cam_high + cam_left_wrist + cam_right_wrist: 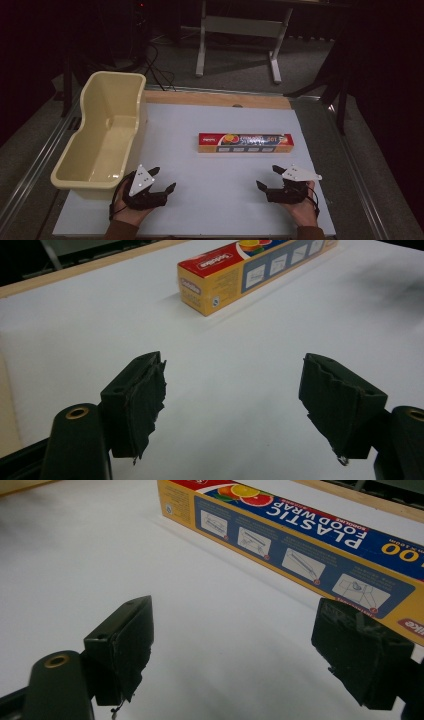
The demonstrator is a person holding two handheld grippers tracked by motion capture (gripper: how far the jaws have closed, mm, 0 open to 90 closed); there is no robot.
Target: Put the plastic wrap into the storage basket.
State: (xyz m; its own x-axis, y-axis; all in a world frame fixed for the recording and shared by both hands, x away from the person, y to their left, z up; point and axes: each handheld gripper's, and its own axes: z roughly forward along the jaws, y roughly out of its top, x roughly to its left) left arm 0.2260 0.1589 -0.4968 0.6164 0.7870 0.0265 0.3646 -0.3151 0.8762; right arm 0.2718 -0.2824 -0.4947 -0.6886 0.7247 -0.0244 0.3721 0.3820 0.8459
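A long box of plastic food wrap (245, 142), yellow, red and blue, lies flat across the middle of the white table (220, 195). A cream plastic tub (102, 132) stands at the table's left edge. My left gripper (162, 181) rests near the front edge beside the tub's near end, open, with nothing between its jaws. My right gripper (267, 178) sits at the front right, also open and empty. In the left gripper view the box (250, 270) lies ahead of the left gripper (232, 365). In the right gripper view the box (305, 535) is close beyond the right gripper (235, 605).
A wooden strip (215, 99) runs along the table's far edge. Beyond it a white desk frame (240, 30) stands on the grey floor, with dark cables (157, 65) to its left. Metal rails (30, 165) flank the table.
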